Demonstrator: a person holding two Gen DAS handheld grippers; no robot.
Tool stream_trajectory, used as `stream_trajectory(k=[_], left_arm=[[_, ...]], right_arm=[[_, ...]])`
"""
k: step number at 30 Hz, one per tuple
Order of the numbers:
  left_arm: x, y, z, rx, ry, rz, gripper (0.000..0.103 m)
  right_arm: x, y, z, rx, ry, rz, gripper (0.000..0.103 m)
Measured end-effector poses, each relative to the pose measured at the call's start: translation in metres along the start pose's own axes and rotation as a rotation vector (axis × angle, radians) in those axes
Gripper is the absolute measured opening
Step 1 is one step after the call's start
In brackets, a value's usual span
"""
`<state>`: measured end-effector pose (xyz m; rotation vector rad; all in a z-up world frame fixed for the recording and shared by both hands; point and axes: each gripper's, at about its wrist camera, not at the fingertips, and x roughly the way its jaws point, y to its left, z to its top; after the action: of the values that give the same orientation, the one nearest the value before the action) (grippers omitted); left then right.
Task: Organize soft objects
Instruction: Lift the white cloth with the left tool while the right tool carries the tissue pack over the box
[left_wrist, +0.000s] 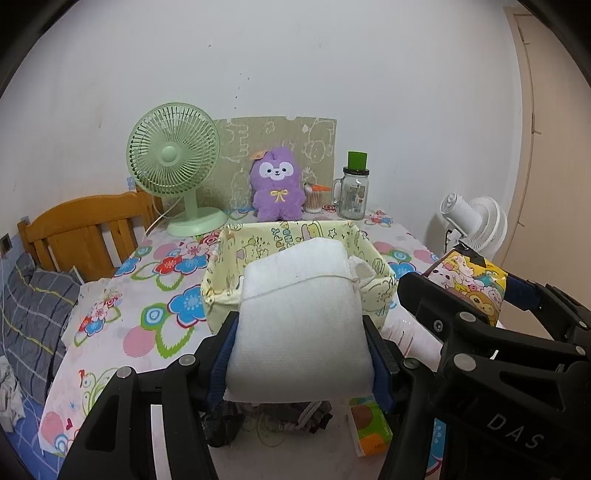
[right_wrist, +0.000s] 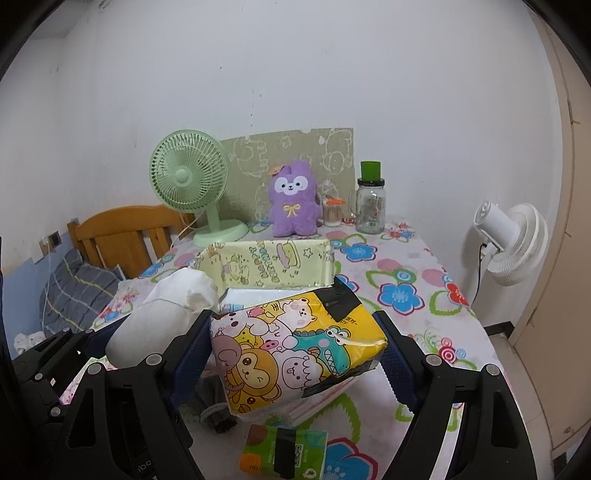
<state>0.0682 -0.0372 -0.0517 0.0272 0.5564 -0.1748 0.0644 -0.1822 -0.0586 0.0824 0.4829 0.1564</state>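
Observation:
My left gripper (left_wrist: 301, 354) is shut on a white rolled towel (left_wrist: 299, 317) tied with string, held above the table in front of a yellow cartoon fabric basket (left_wrist: 229, 258). My right gripper (right_wrist: 295, 354) is shut on a yellow cartoon tissue pack (right_wrist: 295, 343), held above the table just right of the towel (right_wrist: 162, 310). The pack also shows in the left wrist view (left_wrist: 472, 280). The basket (right_wrist: 266, 258) has a white item inside. A purple plush (left_wrist: 277, 184) sits at the table's back.
A green desk fan (left_wrist: 173, 162) and a glass jar with green lid (left_wrist: 354, 192) stand at the back. A small green-orange tissue pack (right_wrist: 284, 454) and dark fabric (right_wrist: 214, 406) lie on the floral tablecloth below. A white fan (right_wrist: 513, 240) stands right; a wooden bed frame is left.

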Motion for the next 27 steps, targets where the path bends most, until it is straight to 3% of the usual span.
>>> stream_trajectory(k=[27], left_arm=[[0.015,0.004,0.037,-0.016,-0.006,-0.017,0.064]], right_arm=[[0.019,-0.005,0.033,0.028,0.009,-0.058,0.085]])
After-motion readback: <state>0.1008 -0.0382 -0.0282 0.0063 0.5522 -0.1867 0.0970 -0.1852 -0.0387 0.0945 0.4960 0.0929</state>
